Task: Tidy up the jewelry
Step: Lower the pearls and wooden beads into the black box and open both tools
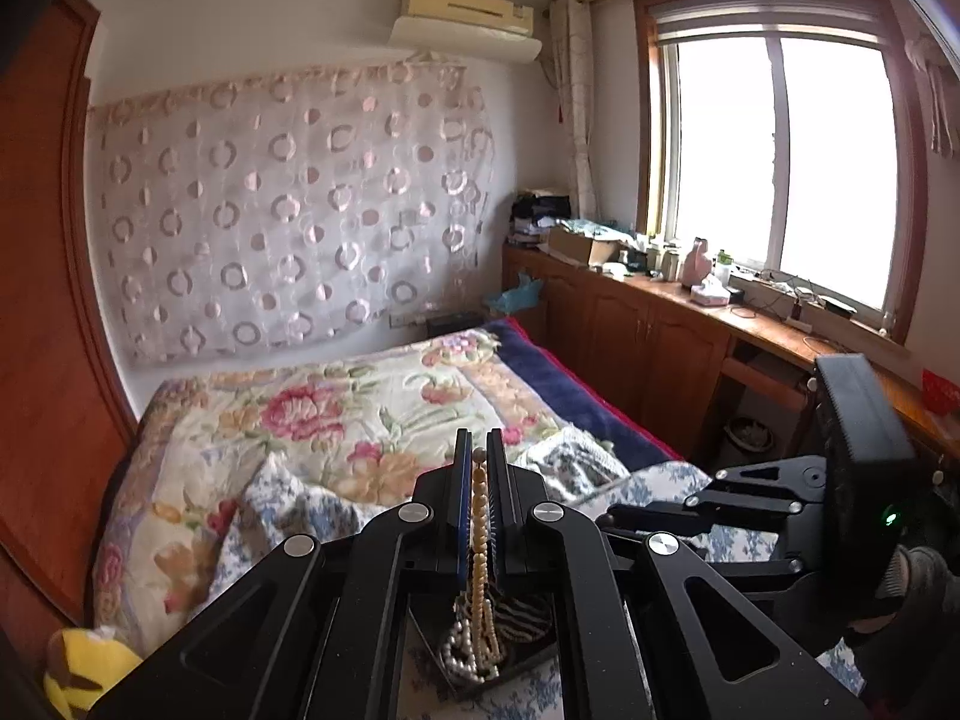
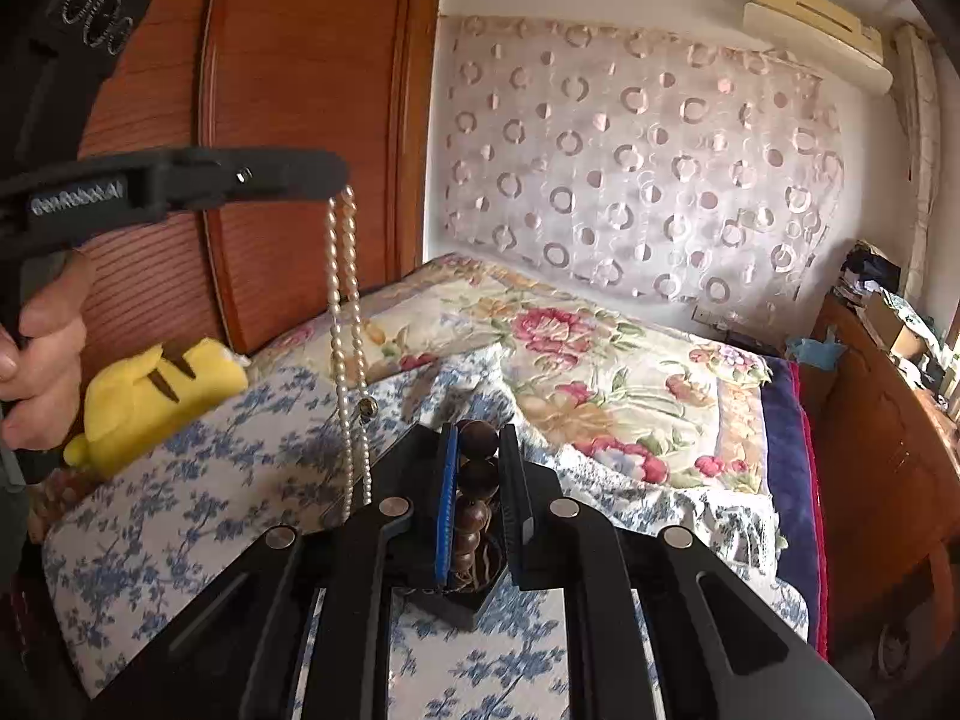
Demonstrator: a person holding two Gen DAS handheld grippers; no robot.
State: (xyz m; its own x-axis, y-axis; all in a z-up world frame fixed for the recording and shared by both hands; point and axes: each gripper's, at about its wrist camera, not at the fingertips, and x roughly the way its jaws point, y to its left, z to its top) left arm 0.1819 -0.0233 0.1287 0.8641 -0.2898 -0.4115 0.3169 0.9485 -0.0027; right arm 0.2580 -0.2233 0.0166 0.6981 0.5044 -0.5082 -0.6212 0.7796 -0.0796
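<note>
Both strands lifted above the bed, each pinched in one hand-held gripper.

Left hand-held gripper pinches the pearl necklace at its top; the strand's long axis hangs vertical, its lower end piled in a dark tray on the bed directly beneath. Right hand-held gripper is closed on the brown bead bracelet, which trails down toward a dark box under the fingers. Judgement: each strand's container lies straight below its own gripper, so lowering is the likely move.
</note>
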